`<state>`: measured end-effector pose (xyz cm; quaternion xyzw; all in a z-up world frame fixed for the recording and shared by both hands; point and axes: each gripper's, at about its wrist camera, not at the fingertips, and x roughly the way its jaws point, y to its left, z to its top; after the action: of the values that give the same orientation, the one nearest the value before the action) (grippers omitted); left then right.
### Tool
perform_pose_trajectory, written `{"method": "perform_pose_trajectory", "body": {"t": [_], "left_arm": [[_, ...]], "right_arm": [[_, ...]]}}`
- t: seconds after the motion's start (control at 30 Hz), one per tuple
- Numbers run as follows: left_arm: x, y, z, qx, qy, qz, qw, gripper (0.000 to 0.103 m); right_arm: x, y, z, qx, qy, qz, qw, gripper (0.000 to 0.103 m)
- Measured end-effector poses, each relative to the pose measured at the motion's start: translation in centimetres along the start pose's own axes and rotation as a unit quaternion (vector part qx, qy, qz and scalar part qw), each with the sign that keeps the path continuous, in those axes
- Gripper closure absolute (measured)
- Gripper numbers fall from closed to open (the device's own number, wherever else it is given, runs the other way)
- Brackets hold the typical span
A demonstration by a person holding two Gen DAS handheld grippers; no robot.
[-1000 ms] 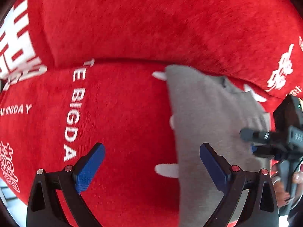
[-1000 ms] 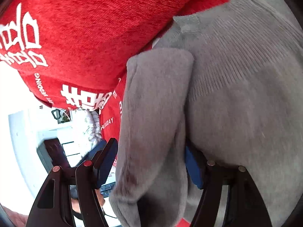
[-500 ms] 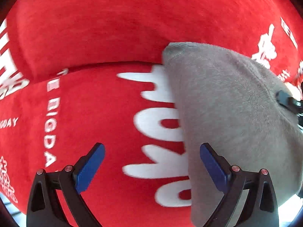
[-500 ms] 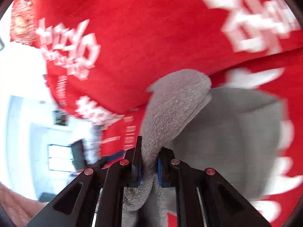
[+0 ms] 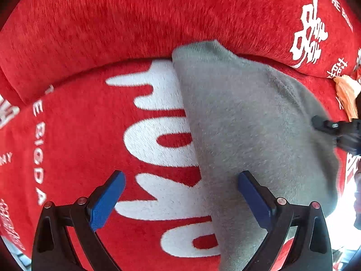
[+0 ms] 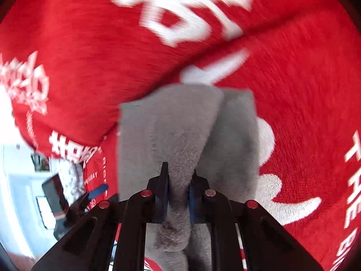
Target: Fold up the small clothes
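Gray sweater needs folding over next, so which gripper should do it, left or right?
Probably the right. The right gripper is clamped on a bunch of the gray sweater, while the left gripper is open above the red cover, holding nothing.

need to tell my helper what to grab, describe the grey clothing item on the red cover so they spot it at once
Start at the red plush cover with big white lettering. On it lies the soft grey knitted garment, overlapping the large white letters. It is the only grey thing on the red fabric, and the right hand-held gripper pinches a bunched fold of it.
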<state>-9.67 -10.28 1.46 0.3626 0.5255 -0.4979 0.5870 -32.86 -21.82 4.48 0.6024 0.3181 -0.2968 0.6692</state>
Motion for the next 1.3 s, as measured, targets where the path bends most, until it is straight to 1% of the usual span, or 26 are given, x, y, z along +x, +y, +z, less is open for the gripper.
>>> {"method": "perform_pose_trajectory", "body": {"t": [0.07, 0.1, 0.13, 0.17, 0.2, 0.23, 0.3, 0.33, 0.37, 0.4, 0.43, 0.57, 0.6, 0.67, 0.7, 0.8, 0.83, 0.9, 0.93, 0.97, 1.0, 1.03, 1.13, 1.23, 1.27, 1.3], "left_arm": [[-0.8, -0.5, -0.1, 0.007, -0.008, -0.002, 0.9999, 0.002], [-0.7, -0.8, -0.3, 0.011, -0.005, -0.002, 0.9999, 0.002], [-0.2, -1.2, -0.5, 0.018, 0.004, 0.001, 0.9998, 0.002], [0.3, -1.5, -0.7, 0.022, 0.009, -0.001, 0.9997, 0.002], [0.9, -2.0, -0.9, 0.026, 0.015, -0.007, 0.9995, 0.001], [0.9, -2.1, -1.1, 0.024, 0.015, -0.005, 0.9996, 0.001], [0.9, -1.7, -0.7, 0.006, 0.025, -0.005, 0.9997, 0.001], [0.8, -1.4, -0.6, 0.000, 0.026, -0.006, 0.9996, 0.001], [0.6, -1.1, -0.4, -0.006, 0.025, -0.005, 0.9997, 0.001], [0.3, -0.8, -0.3, -0.009, 0.022, 0.002, 0.9997, 0.001], [-0.1, -0.5, -0.2, -0.009, 0.020, 0.008, 0.9997, 0.001], [-1.7, 0.0, -0.2, -0.003, 0.010, -0.002, 0.9999, 0.001], [-1.7, -0.4, -0.4, 0.005, 0.017, -0.012, 0.9998, 0.001], [-0.9, -1.2, -0.6, 0.021, 0.038, -0.019, 0.9989, 0.001], [-0.3, -1.9, -1.2, 0.031, 0.052, -0.017, 0.9980, 0.001], [1.1, -2.9, -3.6, 0.046, 0.067, -0.008, 0.9966, 0.001], [1.4, -2.8, -4.2, 0.045, 0.070, -0.008, 0.9965, 0.001], [2.2, -2.2, -5.6, 0.036, 0.082, -0.017, 0.9958, 0.001], [2.4, -1.9, -6.0, 0.031, 0.088, -0.021, 0.9954, 0.001], [2.5, -1.6, -6.3, 0.025, 0.090, -0.027, 0.9952, 0.001], [2.5, -1.3, -6.5, 0.021, 0.090, -0.031, 0.9952, 0.001], [2.5, -1.2, -6.6, 0.021, 0.091, -0.033, 0.9951, 0.001], [2.5, -1.0, -6.7, 0.022, 0.095, -0.032, 0.9947, 0.001], [2.0, -1.3, -6.5, 0.027, 0.095, -0.027, 0.9947, 0.001], [1.9, -1.3, -6.5, 0.028, 0.097, -0.025, 0.9946, 0.001], [1.7, -1.3, -6.4, 0.027, 0.100, -0.023, 0.9944, 0.001]], "right_arm": [[-1.0, 0.2, -0.7, -0.011, -0.010, -0.027, 1.000, 0.088], [-0.8, 0.0, -0.9, -0.013, -0.010, -0.052, 0.999, 0.088], [-0.3, -0.7, -1.0, -0.017, -0.006, -0.093, 0.995, 0.088], [0.4, -1.0, -0.9, -0.024, 0.001, -0.120, 0.992, 0.087], [0.8, -1.3, -0.8, -0.031, 0.006, -0.134, 0.990, 0.084], [0.9, -1.8, -0.5, -0.035, 0.005, -0.144, 0.989, 0.079], [0.2, -1.1, 0.1, -0.034, -0.011, -0.168, 0.985, 0.076], [-0.4, -0.7, 0.3, -0.032, -0.021, -0.189, 0.981, 0.074], [-0.8, -0.7, 0.4, -0.028, -0.025, -0.195, 0.980, 0.074], [-2.5, -2.1, 0.4, -0.021, -0.030, -0.194, 0.980, 0.074], [-3.2, -2.1, 0.2, -0.014, -0.034, -0.191, 0.981, 0.074], [-6.2, -1.4, -1.7, 0.004, -0.043, -0.142, 0.989, 0.075], [-6.6, -0.8, -2.5, 0.002, -0.041, -0.135, 0.990, 0.076], [-6.6, 0.3, -3.9, -0.015, -0.033, -0.137, 0.990, 0.077], [-6.3, 1.2, -4.9, -0.027, -0.026, -0.137, 0.990, 0.077], [-4.8, 2.7, -7.6, -0.048, 0.002, -0.134, 0.990, 0.078], [-4.5, 2.8, -8.2, -0.052, 0.008, -0.138, 0.989, 0.078], [-3.6, 2.7, -9.6, -0.064, 0.024, -0.163, 0.984, 0.078], [-3.3, 2.5, -10.1, -0.070, 0.030, -0.176, 0.981, 0.078], [-2.6, 1.9, -10.7, -0.080, 0.038, -0.200, 0.976, 0.079], [-2.0, 1.3, -11.0, -0.087, 0.044, -0.216, 0.971, 0.083], [-1.3, 0.2, -11.4, -0.093, 0.056, -0.238, 0.965, 0.091], [-2.0, -1.0, -11.9, -0.073, 0.047, -0.215, 0.973, 0.091], [-2.9, -1.0, -12.2, -0.049, 0.059, -0.230, 0.970, 0.090], [-3.2, -1.2, -12.3, -0.044, 0.062, -0.242, 0.967, 0.086], [-3.5, -1.3, -12.3, -0.037, 0.062, -0.249, 0.966, 0.086]]}}
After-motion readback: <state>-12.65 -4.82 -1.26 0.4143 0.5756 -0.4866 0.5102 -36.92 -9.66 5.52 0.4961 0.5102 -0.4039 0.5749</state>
